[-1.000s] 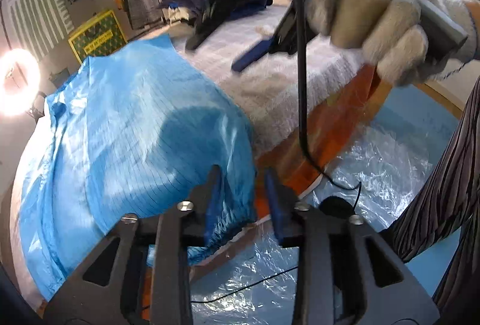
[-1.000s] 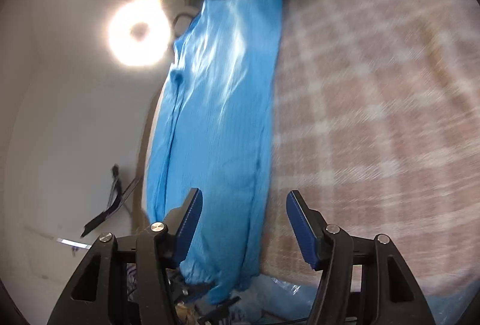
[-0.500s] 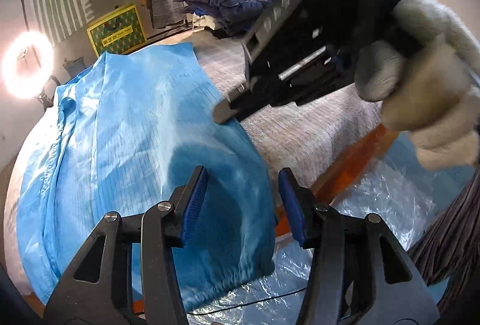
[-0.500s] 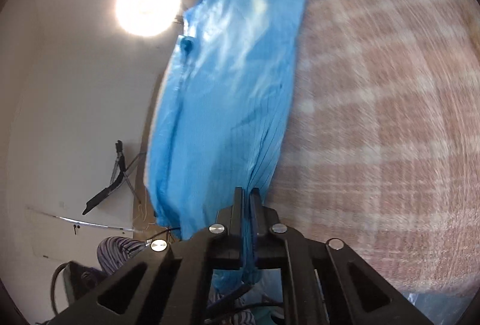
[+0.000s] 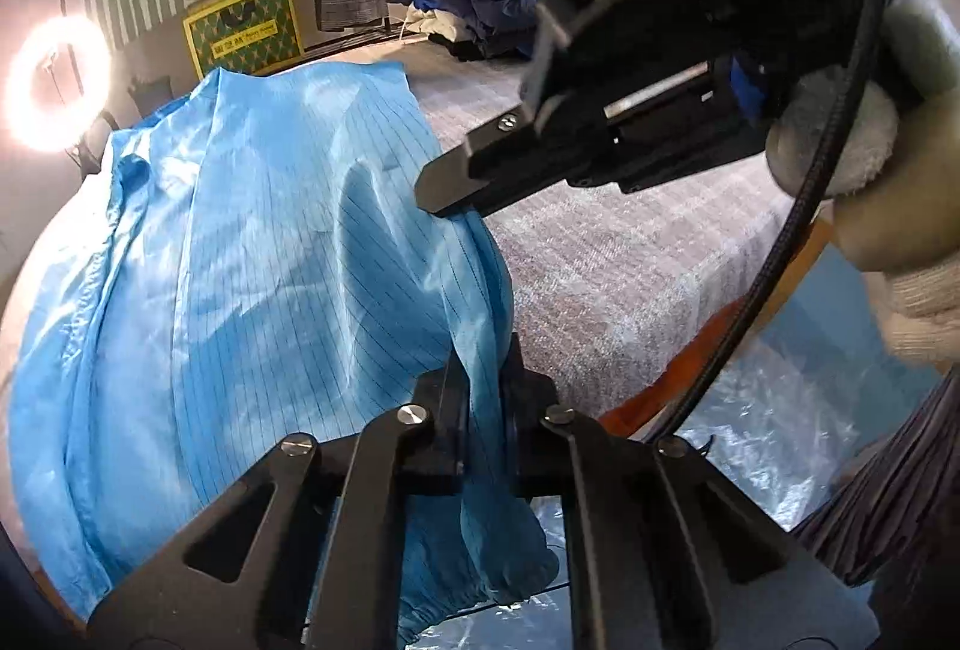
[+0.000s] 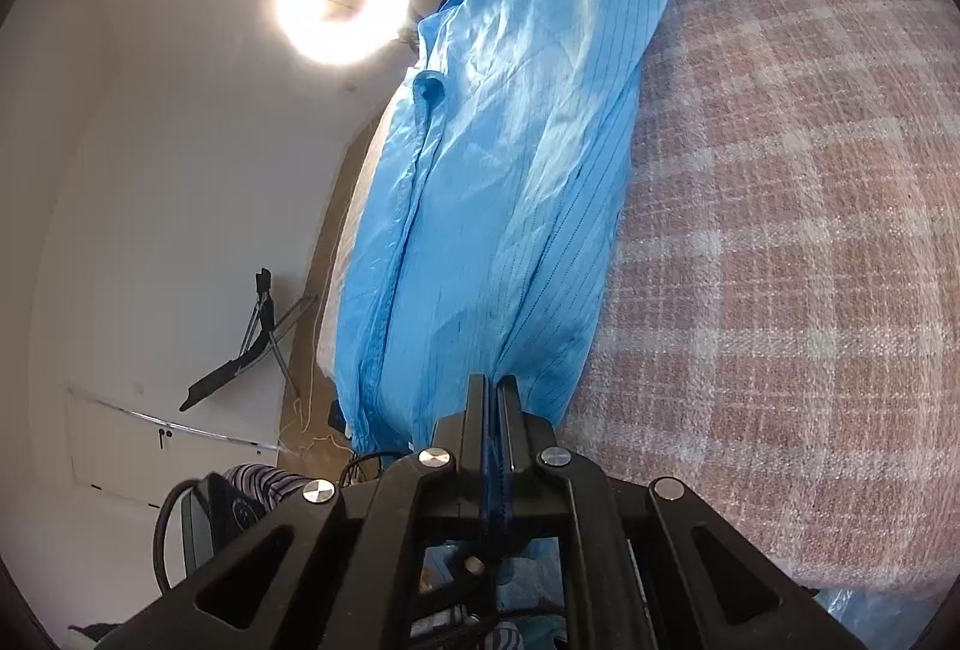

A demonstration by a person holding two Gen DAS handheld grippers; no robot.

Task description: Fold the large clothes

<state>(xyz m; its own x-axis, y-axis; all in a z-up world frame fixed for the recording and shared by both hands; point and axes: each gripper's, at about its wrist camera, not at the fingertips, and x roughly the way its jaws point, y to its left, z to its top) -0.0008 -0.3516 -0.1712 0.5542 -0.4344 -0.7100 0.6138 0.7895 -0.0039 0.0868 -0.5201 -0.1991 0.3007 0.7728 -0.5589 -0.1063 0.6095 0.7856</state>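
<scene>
Plaid bedding (image 6: 780, 242) is carrying a shiny blue pinstriped garment (image 5: 252, 260), lying lengthwise along the bed's edge, its gathered hem hanging over. Left gripper (image 5: 480, 380), having just closed, is pinching a fold of it; right gripper (image 6: 493, 398) is clamping the same cloth nearby. Fabric is hiding both pad faces. A ring light (image 6: 343, 3) is glaring behind.

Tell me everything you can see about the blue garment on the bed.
The blue garment is thin, shiny fabric with fine dark pinstripes, folded lengthwise into a long strip, collar at the far end. It lies along the checked bedspread, its near end with a gathered cuff hanging over the edge. The left claw and right claw each pinch its near end.
</scene>
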